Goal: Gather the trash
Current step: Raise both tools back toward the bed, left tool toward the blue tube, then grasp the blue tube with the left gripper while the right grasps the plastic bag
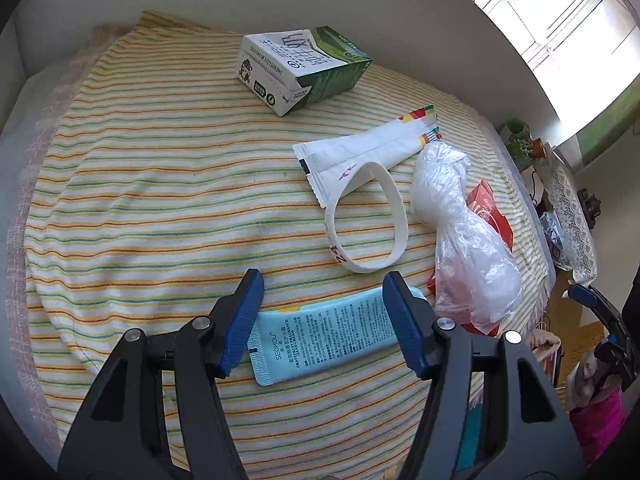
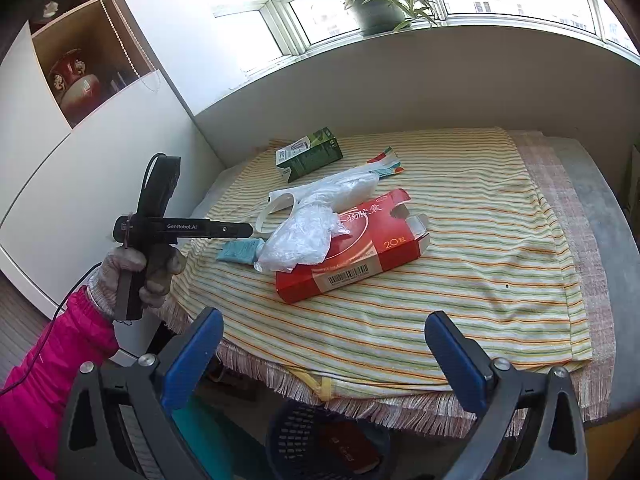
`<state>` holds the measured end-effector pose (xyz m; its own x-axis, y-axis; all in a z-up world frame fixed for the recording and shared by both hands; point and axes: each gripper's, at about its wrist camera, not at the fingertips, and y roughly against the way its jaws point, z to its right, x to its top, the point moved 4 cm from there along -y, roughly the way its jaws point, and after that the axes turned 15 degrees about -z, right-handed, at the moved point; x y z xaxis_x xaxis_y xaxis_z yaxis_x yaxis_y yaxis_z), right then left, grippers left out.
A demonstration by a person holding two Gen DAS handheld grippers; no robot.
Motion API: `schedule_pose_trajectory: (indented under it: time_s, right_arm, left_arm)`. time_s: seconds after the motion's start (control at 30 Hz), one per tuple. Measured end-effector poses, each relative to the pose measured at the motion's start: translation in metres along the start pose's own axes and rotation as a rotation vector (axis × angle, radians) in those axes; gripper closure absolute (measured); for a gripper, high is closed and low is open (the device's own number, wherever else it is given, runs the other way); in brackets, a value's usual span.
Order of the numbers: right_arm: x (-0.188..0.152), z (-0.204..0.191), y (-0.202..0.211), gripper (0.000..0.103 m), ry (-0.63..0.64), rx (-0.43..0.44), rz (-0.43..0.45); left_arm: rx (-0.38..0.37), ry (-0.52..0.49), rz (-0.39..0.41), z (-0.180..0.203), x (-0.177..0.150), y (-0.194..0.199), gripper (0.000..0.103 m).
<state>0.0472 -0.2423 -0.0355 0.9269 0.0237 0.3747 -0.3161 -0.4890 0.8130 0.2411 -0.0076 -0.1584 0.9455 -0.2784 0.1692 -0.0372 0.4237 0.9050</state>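
Observation:
My left gripper [image 1: 323, 285] is open, its blue pads on either side of a light blue hand-cream sachet [image 1: 320, 334] lying on the striped cloth [image 1: 160, 200]. Beyond lie a white wristband [image 1: 366, 220], a white wrapper [image 1: 360, 154], a crumpled clear plastic bag [image 1: 464, 232] over a red box [image 1: 490, 210], and a green-white milk carton [image 1: 304, 68]. My right gripper [image 2: 324, 334] is open and empty, short of the table's fringed edge. Its view shows the red box [image 2: 360, 256], plastic bag [image 2: 308, 232], sachet [image 2: 240, 250], carton [image 2: 310, 154] and the left gripper [image 2: 248, 230].
A dark mesh basket [image 2: 320, 440] stands on the floor below the table's front edge, with something red inside. A wall and window sill with a potted plant [image 2: 378, 4] rise behind the table. A white cabinet [image 2: 60, 140] stands left.

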Motion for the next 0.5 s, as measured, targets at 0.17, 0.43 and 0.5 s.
schedule_pose_trajectory:
  time_s: [0.17, 0.43, 0.5]
  right_arm:
    - [0.006, -0.001, -0.005, 0.001, 0.0, 0.005, -0.007]
    - [0.037, -0.015, -0.016, 0.002, 0.023, 0.044, -0.017]
    - [0.048, -0.019, -0.02, 0.004, 0.023, 0.07, -0.027]
  left_arm:
    - [-0.009, -0.027, -0.016, 0.007, -0.017, 0.005, 0.039]
    - [0.3, -0.253, -0.022, 0.057, -0.039, -0.011, 0.039]
    - [0.353, -0.286, -0.017, 0.063, -0.04, -0.016, 0.039]
